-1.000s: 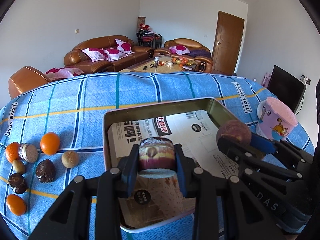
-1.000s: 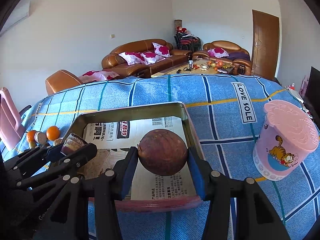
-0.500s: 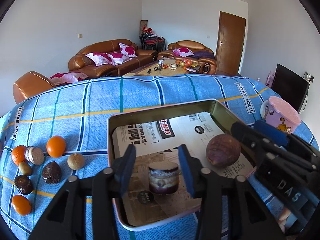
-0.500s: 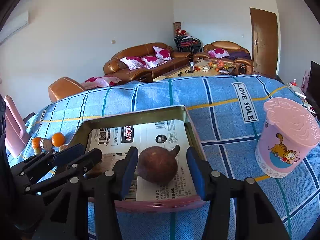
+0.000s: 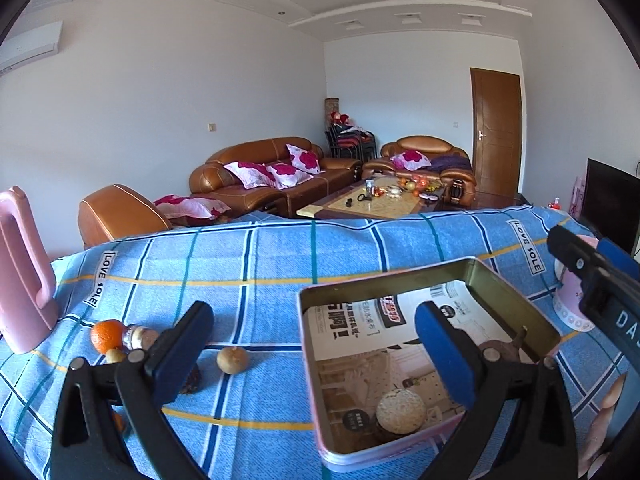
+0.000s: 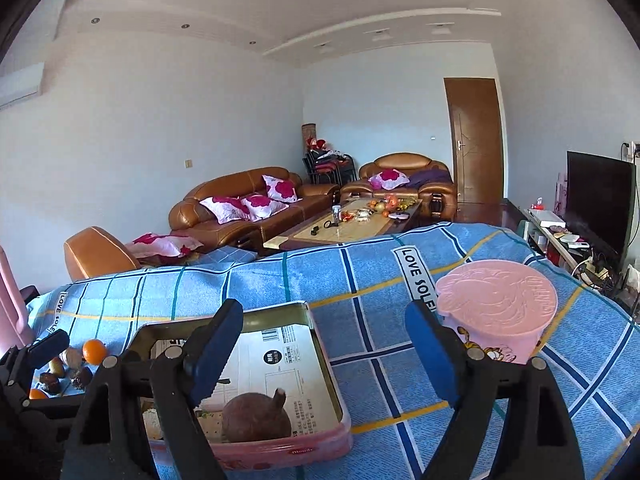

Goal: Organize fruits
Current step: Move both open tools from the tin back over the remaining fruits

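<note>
A pink tin tray (image 5: 516, 292) (image 6: 320, 360) lined with newspaper sits on the blue checked cloth. In it lie a cut fruit with a pale face (image 5: 401, 407) and a round brown fruit with a stem (image 6: 256, 420), partly seen in the left wrist view (image 5: 504, 350). My left gripper (image 5: 316, 344) is open and empty, raised above the tray's left edge. My right gripper (image 6: 324, 352) is open and empty above the tray's right side. Loose fruits lie left of the tray: an orange (image 5: 107, 335), a small tan fruit (image 5: 232, 360), several dark ones (image 6: 66, 376).
A pink lidded cup with a cartoon cat (image 6: 496, 308) stands right of the tray. A pink plastic handle-shaped object (image 5: 22, 272) stands at the far left. Sofas, a coffee table and a door lie beyond the table's far edge.
Both grippers have opened wider and lifted up and back from the tray. The cut fruit and the round brown fruit stay in the tray where they were let go.
</note>
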